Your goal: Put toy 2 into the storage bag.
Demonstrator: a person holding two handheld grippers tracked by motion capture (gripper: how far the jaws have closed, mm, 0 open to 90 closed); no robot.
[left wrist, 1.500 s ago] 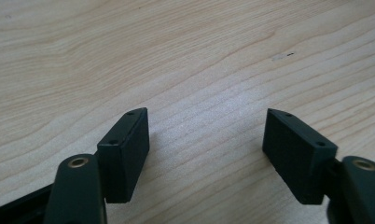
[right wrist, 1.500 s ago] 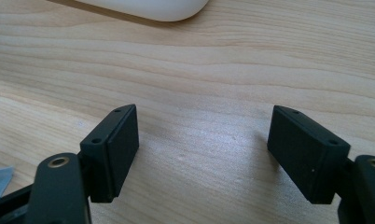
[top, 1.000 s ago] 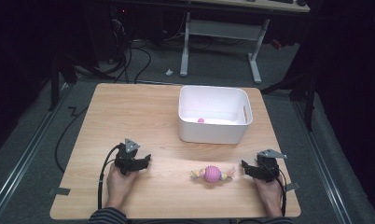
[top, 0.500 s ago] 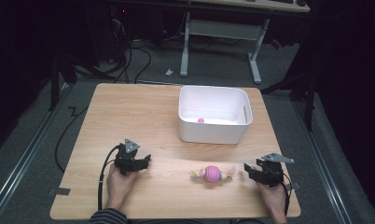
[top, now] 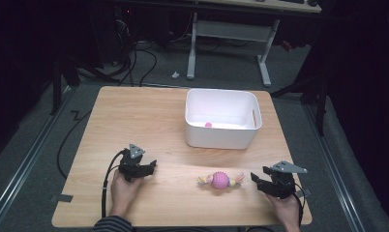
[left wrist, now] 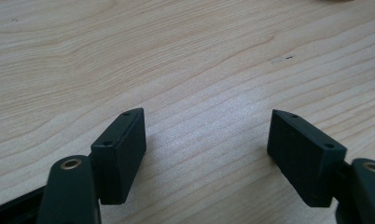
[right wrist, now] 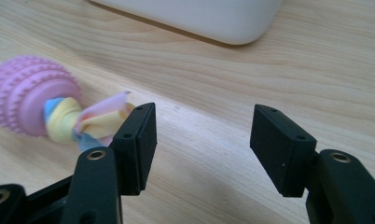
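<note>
A pink knobbly ball toy [top: 220, 180] with pastel cloth ends lies on the wooden table [top: 134, 116] near the front. In the right gripper view the toy [right wrist: 31, 100] sits just left of the left jaw, and its cloth end touches that jaw's outer side. My right gripper [top: 255, 180] is to the right of the toy; its jaws have just been closing but still stand apart, with nothing between them [right wrist: 203, 135]. My left gripper [top: 153, 166] rests left of the toy, open over bare wood [left wrist: 206, 135].
A white plastic bin [top: 221, 137] stands behind the toy at the table's back right, with a small pink thing [top: 208, 124] inside. Its rounded corner [right wrist: 199, 18] shows at the top of the right gripper view. Cables and desk legs lie on the floor beyond.
My right gripper has shifted a little to the right, away from the toy, and risen slightly. The left gripper and the toy have stayed put.
</note>
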